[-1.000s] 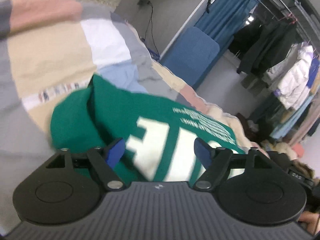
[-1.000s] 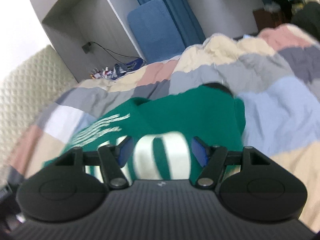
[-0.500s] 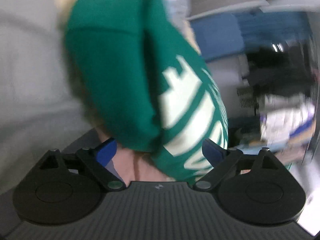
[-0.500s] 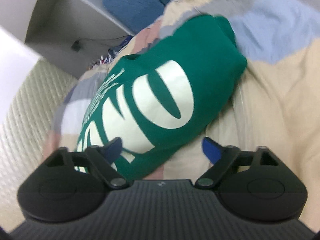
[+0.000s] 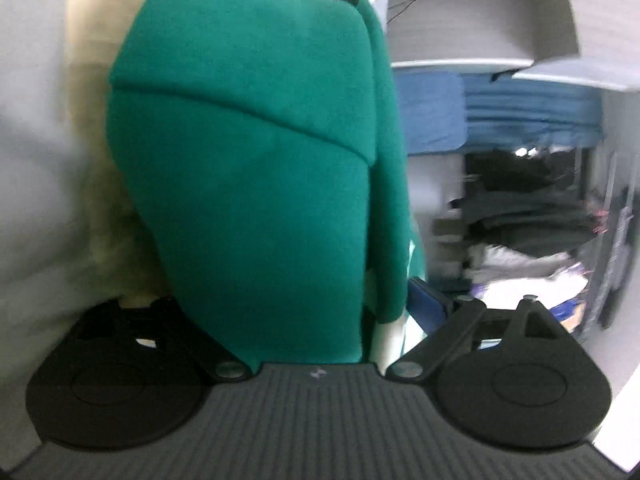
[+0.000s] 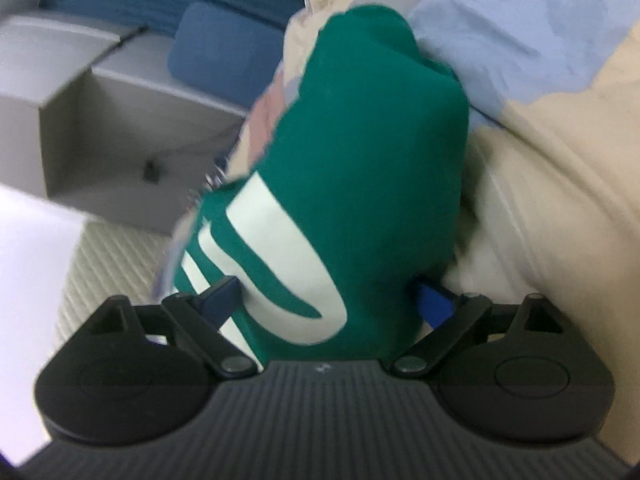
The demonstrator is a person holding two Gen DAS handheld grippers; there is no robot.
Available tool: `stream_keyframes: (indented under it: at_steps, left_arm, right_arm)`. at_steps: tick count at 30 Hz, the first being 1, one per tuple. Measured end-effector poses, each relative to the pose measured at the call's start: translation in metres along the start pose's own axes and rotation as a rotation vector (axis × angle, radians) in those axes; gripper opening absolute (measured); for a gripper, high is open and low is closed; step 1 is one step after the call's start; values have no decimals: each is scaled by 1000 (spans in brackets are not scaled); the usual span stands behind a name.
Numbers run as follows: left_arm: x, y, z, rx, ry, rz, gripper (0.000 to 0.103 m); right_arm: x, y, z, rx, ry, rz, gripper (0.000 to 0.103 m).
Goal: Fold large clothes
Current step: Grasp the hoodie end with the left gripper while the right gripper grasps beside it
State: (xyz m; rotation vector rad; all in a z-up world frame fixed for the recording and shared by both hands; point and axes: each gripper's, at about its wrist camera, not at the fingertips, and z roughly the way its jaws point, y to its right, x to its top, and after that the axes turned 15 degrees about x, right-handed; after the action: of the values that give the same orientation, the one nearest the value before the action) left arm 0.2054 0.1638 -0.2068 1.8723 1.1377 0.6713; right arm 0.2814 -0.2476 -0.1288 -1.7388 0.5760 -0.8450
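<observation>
Between the spread fingers of the left gripper [image 5: 320, 300]: one green sweatshirt [image 5: 256, 160], thick soft fleece, folded into a rounded bundle with a seamed edge across it, lying on a patchwork quilt [image 5: 48, 160] of grey and cream panels; only the right blue pad [image 5: 428, 300] shows, the cloth hiding the other. Between the fingers of the right gripper [image 6: 324, 296], which are opening wide: the same bundle's other end [image 6: 360, 152], bearing bold cream lettering, resting on cream and pale blue quilt panels [image 6: 560, 120], blue pads [image 6: 434, 300] beside the cloth.
</observation>
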Motion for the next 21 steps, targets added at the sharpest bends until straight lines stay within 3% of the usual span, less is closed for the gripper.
stream_keyframes:
  at_steps: [3,5,10,13,16,21]
  left_arm:
    - [3,-3,-3,-63,-1,-31,94]
    - [2,-4,0,-49,3,-36,95]
    - [5,-12,17,-22,-25,-126,95]
    - [6,-15,21,-31,-37,-166,95]
    - [1,-16,27,-35,-28,-174,95]
    - [-5,-10,29,-23,4,-126,91]
  right_arm:
    - [9,-4,1,71,35,23,96]
    - [15,-4,1,88,54,36,96]
    - [20,9,18,31,76,114,96]
    - [25,13,31,29,74,121,103]
    - [27,7,50,4,54,75,103]
    - [39,8,66,33,-3,13,103]
